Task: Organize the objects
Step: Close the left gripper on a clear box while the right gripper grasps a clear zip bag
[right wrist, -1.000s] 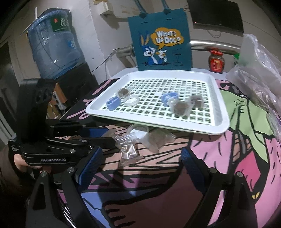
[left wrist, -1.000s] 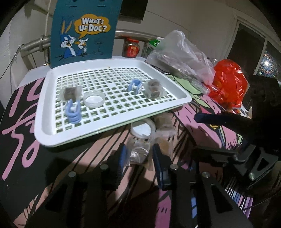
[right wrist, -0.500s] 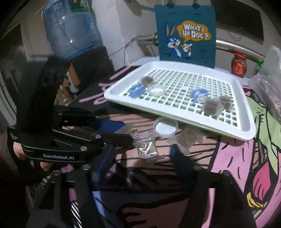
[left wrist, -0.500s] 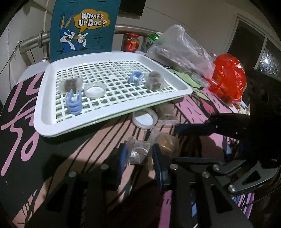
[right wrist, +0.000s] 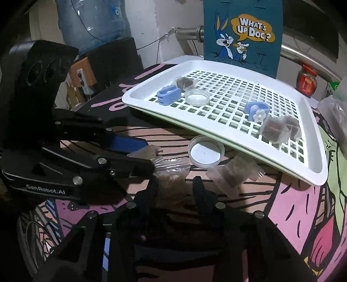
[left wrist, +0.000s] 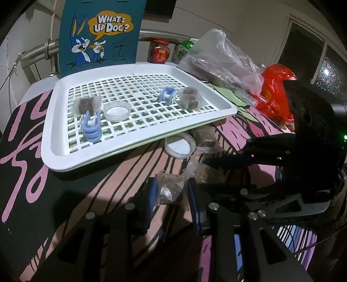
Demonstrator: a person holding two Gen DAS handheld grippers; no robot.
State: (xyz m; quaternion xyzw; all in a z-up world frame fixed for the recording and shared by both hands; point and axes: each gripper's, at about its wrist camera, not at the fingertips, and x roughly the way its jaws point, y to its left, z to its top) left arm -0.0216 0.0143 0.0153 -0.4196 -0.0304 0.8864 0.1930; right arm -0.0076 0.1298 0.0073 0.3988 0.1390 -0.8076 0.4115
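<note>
A white grid tray [left wrist: 54,130] [right wrist: 314,173] holds two blue clips [left wrist: 91,128] [left wrist: 167,96], a clear round dish [left wrist: 117,110] and two brown packets [left wrist: 86,104] [left wrist: 190,99]. In front of it on the table lie a white lid [left wrist: 180,147] [right wrist: 206,154] and a loose packet [right wrist: 234,173]. My left gripper [left wrist: 172,195] [right wrist: 149,156] is shut on a clear packet [left wrist: 171,188] [right wrist: 171,162]. Just to its right, my right gripper [right wrist: 176,188] [left wrist: 216,173] has its jaws closing on a brown packet [right wrist: 171,184] [left wrist: 208,173], with the pads against it.
A blue cartoon bag [left wrist: 99,34] stands behind the tray beside a red jar [left wrist: 160,52]. Clear plastic bags [left wrist: 221,58] and a red bag [left wrist: 275,86] lie at the right. A water bottle [right wrist: 95,19] stands at the far left. The two grippers sit close together.
My right gripper has moved in and down toward the left one, and its wide jaws have closed around the brown packet. The left gripper has kept still, holding its clear packet.
</note>
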